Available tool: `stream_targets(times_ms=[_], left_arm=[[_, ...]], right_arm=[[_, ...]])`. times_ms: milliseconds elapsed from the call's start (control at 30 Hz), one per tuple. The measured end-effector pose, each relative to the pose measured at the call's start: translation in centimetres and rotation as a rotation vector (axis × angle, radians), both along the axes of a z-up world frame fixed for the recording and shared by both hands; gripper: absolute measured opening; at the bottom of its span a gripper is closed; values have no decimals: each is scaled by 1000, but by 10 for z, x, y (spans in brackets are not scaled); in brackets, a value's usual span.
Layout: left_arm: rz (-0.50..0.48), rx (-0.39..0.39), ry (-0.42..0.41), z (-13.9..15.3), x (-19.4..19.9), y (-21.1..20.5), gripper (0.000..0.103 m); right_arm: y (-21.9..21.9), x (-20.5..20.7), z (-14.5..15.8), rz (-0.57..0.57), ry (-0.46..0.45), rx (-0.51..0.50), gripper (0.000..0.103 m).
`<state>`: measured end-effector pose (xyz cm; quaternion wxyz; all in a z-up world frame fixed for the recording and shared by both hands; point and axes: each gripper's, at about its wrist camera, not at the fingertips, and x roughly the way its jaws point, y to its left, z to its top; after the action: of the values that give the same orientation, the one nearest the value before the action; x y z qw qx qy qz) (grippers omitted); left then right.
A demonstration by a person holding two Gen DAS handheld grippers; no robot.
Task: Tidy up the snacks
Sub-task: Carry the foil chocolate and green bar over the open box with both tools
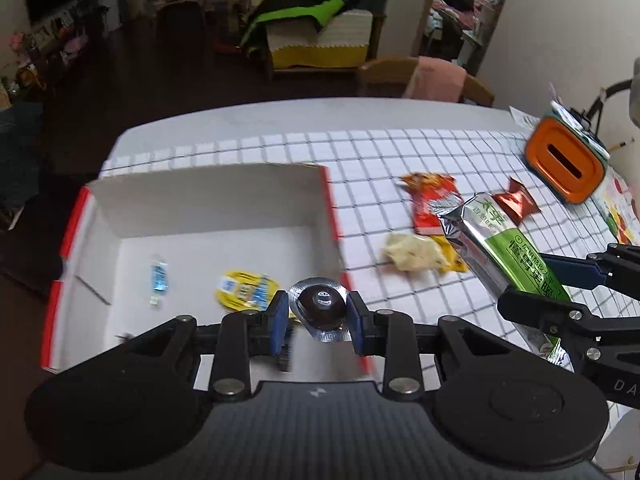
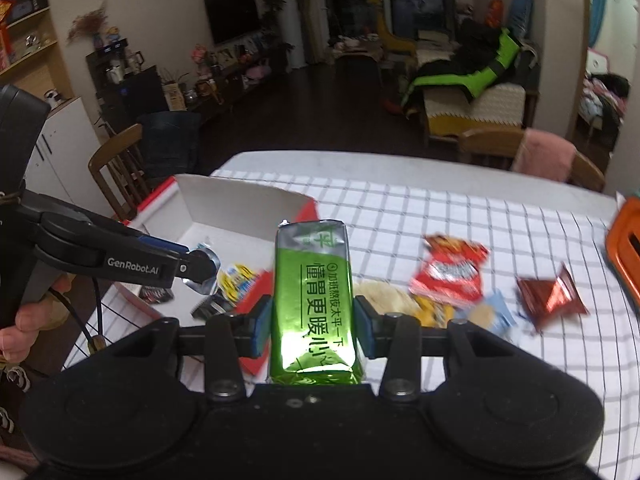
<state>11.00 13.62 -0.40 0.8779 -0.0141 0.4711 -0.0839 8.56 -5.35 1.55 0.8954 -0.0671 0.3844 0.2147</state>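
My left gripper (image 1: 319, 316) is shut on a dark round sweet in silver foil (image 1: 322, 309), held above the near right corner of the white box (image 1: 208, 196). A yellow packet (image 1: 245, 290) and a small blue sachet (image 1: 159, 278) lie in the box. My right gripper (image 2: 312, 322) is shut on a green and silver biscuit pack (image 2: 312, 300), held above the table right of the box (image 2: 236, 204); it also shows in the left wrist view (image 1: 508, 252). A red snack bag (image 1: 434, 204), a red foil candy (image 1: 517, 201) and a pale cracker packet (image 1: 412, 252) lie on the checked cloth.
An orange-lidded container (image 1: 566, 162) stands at the table's far right with printed sheets beside it. Wooden chairs (image 2: 120, 168) stand at the left and far sides of the table (image 1: 400, 148). The left gripper shows at the left of the right wrist view (image 2: 200, 268).
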Motion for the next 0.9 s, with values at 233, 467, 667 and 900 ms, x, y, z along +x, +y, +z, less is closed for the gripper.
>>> stream_targets(times_ms=[233,467,667,900], left_arm=[[62,21,-4,2,15,60,31],[111,51,49,-16,42,110,31],[134,67,121,-43,67,133,31],[93,134,165,-64,81,129,31]], right_arm=[[53,27,-8,35,-5,-29,42],[103,48,-26,77,0,-89,42],[137,70,-54,109,30,-135,42],[162,96,-96,137,113,-209,42]])
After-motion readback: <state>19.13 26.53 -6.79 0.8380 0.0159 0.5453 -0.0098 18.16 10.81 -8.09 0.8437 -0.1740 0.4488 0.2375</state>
